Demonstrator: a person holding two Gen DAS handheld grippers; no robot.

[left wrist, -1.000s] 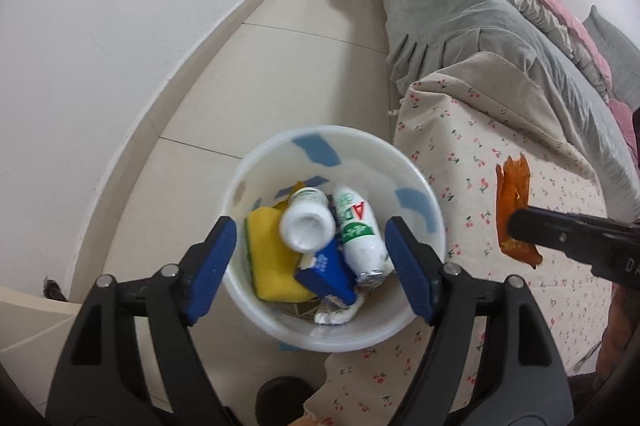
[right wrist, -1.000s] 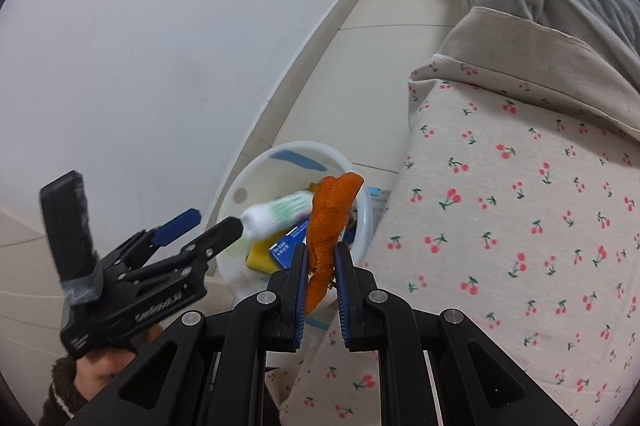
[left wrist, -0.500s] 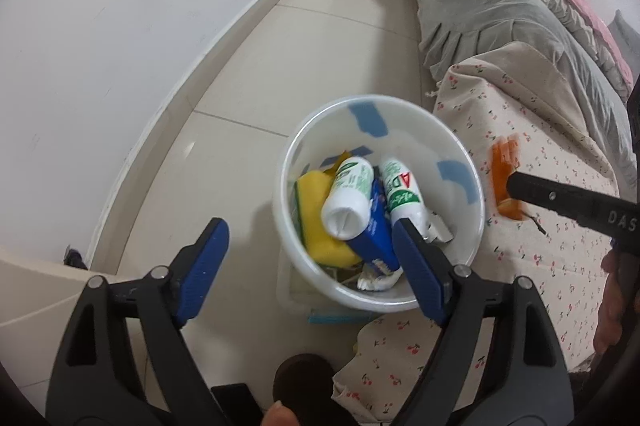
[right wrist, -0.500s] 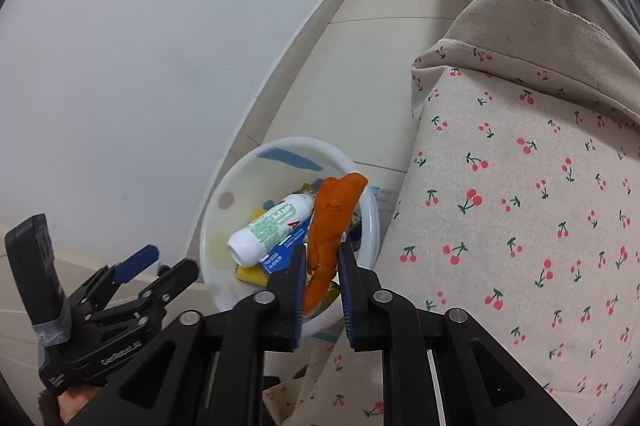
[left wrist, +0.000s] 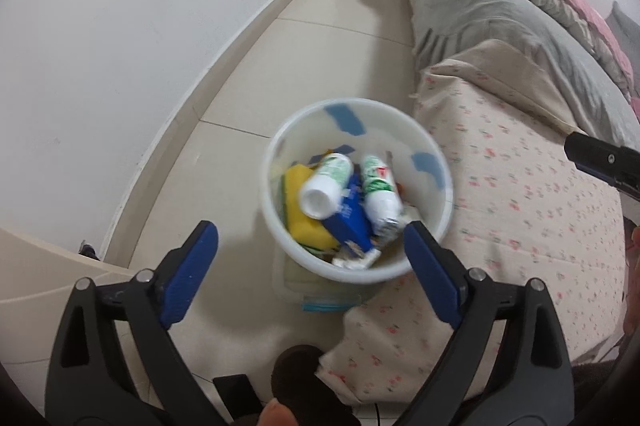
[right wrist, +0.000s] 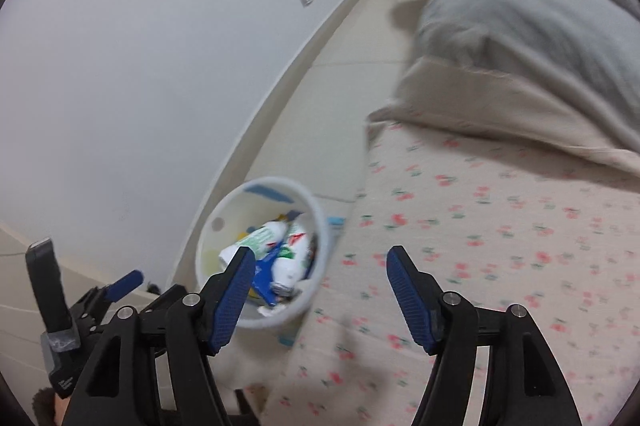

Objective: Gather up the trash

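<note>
Right wrist view shows the right gripper (right wrist: 320,290) now spread empty, its orange scrap gone, probably dropped into the white bin (right wrist: 320,222); the left gripper (left wrist: 310,268) also gapes empty.

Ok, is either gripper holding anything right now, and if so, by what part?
Nothing is held. The left gripper and right gripper are both open and empty beside the trash bin.

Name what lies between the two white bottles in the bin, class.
A blue carton lies wedged between the two white bottles inside the bin, with a yellow sponge farther left. The left wrist view shows this best.
</note>
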